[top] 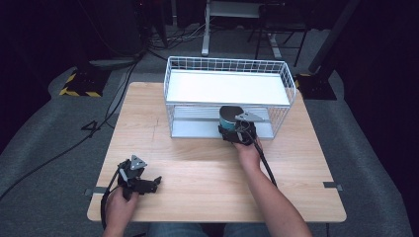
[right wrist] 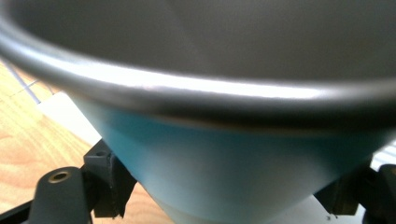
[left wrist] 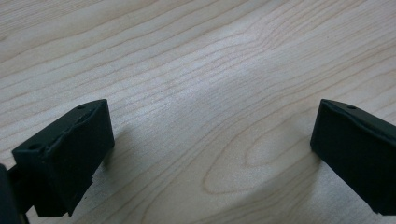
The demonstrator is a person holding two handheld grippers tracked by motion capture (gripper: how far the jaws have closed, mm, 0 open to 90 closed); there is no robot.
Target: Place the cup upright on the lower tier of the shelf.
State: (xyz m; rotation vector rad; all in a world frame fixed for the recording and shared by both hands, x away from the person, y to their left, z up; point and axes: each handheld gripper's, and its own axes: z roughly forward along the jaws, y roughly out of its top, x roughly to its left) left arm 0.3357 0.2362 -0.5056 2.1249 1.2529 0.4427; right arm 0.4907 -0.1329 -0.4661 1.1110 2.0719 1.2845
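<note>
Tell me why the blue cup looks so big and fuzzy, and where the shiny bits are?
Right gripper view: the cup sits very close to the camera, so it blurs, and light glares off its rim. Left gripper view: the fingers cast soft shadows on the table. High view: bright table, dark room.

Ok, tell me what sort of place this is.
Probably a lab or studio set up for recording handling tasks, not a home. A wooden table stands on grey carpet among dark curtains, with cables on the floor and hazard-striped stand bases around it. A person works a hand-held tool beside a white wire rack.
</note>
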